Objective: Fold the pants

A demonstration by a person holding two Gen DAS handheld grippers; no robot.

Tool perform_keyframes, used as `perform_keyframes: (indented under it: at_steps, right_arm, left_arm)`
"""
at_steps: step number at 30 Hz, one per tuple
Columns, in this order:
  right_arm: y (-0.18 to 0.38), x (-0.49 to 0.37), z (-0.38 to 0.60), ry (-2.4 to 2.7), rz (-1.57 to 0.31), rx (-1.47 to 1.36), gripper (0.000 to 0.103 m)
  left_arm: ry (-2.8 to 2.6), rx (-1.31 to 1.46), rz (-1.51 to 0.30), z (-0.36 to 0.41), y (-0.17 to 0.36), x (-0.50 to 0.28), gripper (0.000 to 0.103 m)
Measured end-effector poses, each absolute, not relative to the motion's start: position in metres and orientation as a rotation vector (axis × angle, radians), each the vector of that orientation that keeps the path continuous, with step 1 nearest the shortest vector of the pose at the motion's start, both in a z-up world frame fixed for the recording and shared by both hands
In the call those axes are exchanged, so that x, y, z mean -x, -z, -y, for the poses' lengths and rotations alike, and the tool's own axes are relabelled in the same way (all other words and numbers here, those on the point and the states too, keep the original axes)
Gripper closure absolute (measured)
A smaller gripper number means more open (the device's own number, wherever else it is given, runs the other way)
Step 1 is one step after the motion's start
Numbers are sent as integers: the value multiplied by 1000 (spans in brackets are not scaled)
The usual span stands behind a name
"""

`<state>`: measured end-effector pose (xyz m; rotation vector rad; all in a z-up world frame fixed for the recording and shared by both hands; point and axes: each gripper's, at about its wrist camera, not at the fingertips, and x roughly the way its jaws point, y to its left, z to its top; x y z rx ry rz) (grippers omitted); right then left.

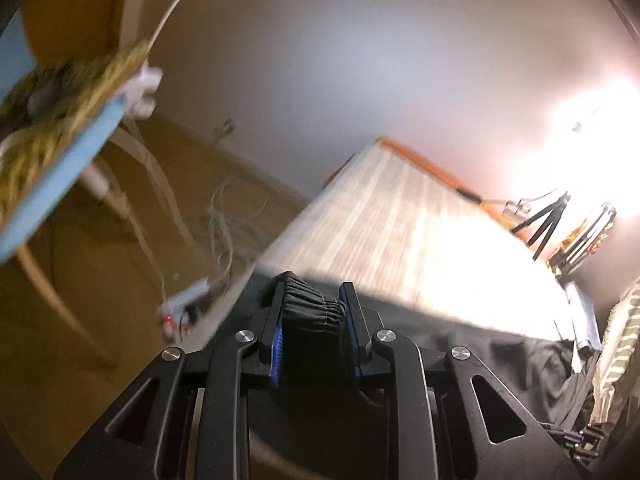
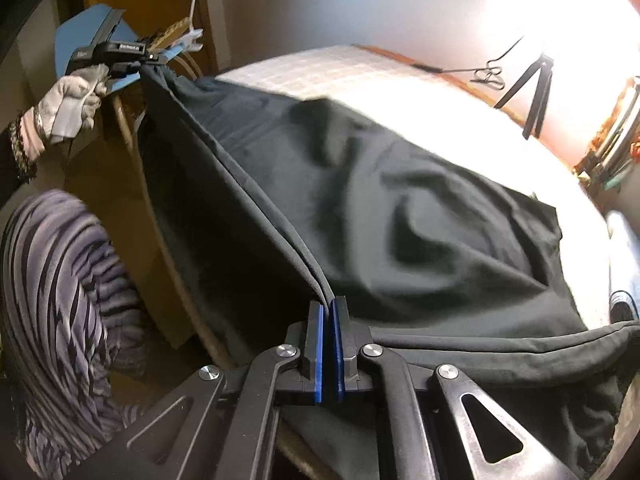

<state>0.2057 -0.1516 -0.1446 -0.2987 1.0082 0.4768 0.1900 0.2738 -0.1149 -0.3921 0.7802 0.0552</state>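
Black pants [image 2: 400, 200] lie spread over the light wooden table [image 2: 320, 68], with one long edge lifted off its near side. My left gripper [image 1: 314, 312] is shut on the gathered elastic waistband [image 1: 312, 310] of the pants. It also shows in the right wrist view [image 2: 154, 62], held by a gloved hand at the far left end of the lifted edge. My right gripper [image 2: 328, 308] is shut on the doubled fabric edge at the near end. The edge runs taut between the two grippers.
A black tripod [image 2: 532, 92] and a wire hanger [image 2: 488, 74] stand at the table's far right. A chair with a blue seat [image 1: 60, 168] and loose cables [image 1: 188, 300] are on the floor to the left. The person's striped sleeve [image 2: 60, 300] is at lower left.
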Motion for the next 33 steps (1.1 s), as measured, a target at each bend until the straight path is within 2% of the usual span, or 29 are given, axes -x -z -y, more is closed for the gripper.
perform_keyframes:
  at_steps: [4,9,13,18,25,28,30,33]
  right_arm:
    - [117,-211,155,-414,-913,290,102]
    - [85,-208,148,-320,-772,316,102]
    - [105,-199,132,-337,-796,335,102]
    - [152,-185,105,-429,-934,378,102]
    - [172,-183,94,-453,-1009,397,102]
    - [171,-181,99,-454,-1024,375,101]
    - [172,-179,103,-457,-1036,351,98]
    - [168,-180,113,-450,-1041,286,84]
  left_arm:
    - [3,352,-697,-263,72,-210,81]
    - [41,337,-633,-264,56,-219,81]
    - [26,380,-703,-284,102,-211,81]
    - [-36,415,-844,-307,174,-189,81]
    - [-53,429,-921,-320,204,-167,81]
    - [-67,387,-943,-318,199,-167,75]
    - [-94,363,-954,-320,192,-167,62]
    - [-110,311,-929,-315,174,-163,61]
